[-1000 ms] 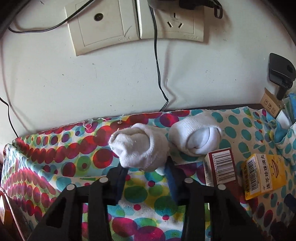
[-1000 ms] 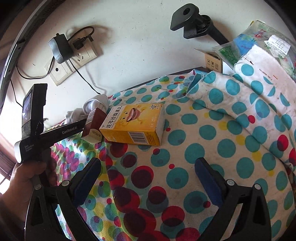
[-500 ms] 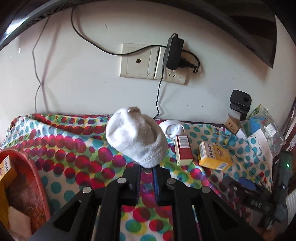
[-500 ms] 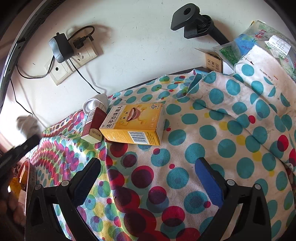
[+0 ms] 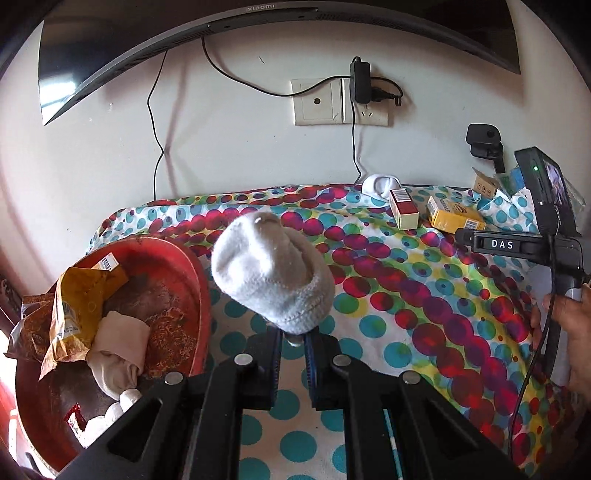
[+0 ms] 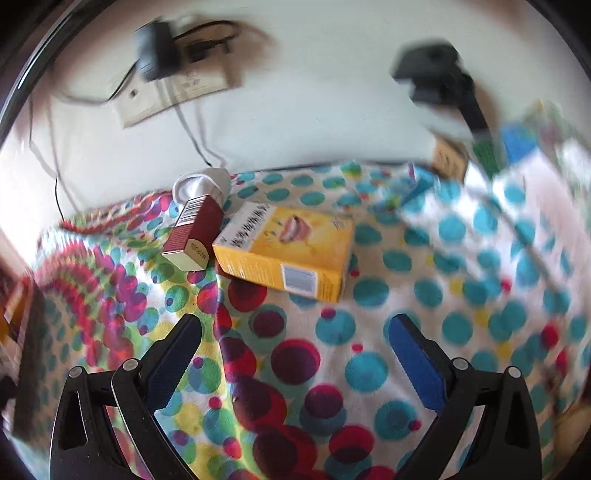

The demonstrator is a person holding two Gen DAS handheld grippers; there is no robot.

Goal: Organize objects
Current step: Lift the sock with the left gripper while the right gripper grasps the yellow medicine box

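Note:
My left gripper [image 5: 293, 338] is shut on a rolled white sock [image 5: 271, 273], held up above the dotted cloth just right of a red basin [image 5: 201, 291]. The basin holds a yellow packet [image 5: 79, 310] and other rolled socks [image 5: 118, 350]. A second white sock [image 5: 380, 183], a dark red box [image 5: 403, 208] and a yellow box [image 5: 456, 216] lie far right by the wall. In the right wrist view my right gripper [image 6: 295, 332] stands open and empty above the cloth, short of the yellow box [image 6: 288, 251], the red box [image 6: 194, 234] and the sock [image 6: 201, 184].
A wall socket [image 5: 340, 101] with a charger [image 5: 360, 79] and hanging cables is behind the table. A black mount [image 5: 484, 142] and small packages [image 5: 487, 182] crowd the right end. A hand [image 5: 569, 332] holds the right gripper's handle. A monitor [image 5: 258, 26] hangs above.
The left gripper closed on the sock, lifted it and carried it left, bringing the red basin into view. The right gripper rolled and shifted slightly; its view is now blurred.

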